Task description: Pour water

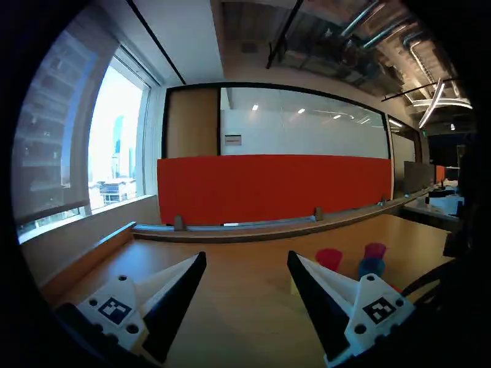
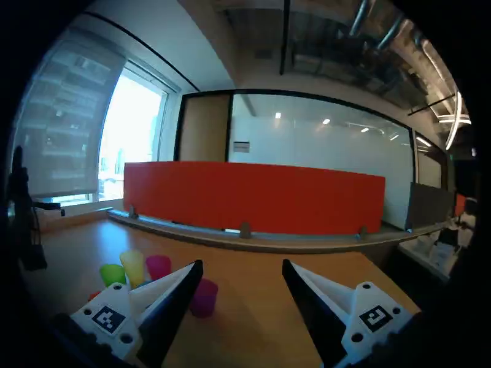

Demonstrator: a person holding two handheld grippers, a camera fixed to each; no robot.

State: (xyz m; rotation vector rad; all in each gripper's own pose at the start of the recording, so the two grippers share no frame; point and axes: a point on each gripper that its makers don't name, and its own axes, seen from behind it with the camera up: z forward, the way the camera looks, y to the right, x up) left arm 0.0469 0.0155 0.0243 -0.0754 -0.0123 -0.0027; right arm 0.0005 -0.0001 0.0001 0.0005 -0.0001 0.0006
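Left gripper [image 1: 245, 254] and right gripper [image 2: 242, 262]: jaws spread wide, holding nothing, above the tabletop [image 2: 264, 319]. Coloured cups [image 2: 158, 266] clustered well short of its far edge.

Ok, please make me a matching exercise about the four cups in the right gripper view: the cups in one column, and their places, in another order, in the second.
Cups:
1. green cup
2. yellow cup
3. pink cup
4. purple cup

Places:
a. apart from the others, farthest right
b. between green and pink
c. just left of yellow
d. between yellow and purple

Pairs: 1-c, 2-b, 3-d, 4-a
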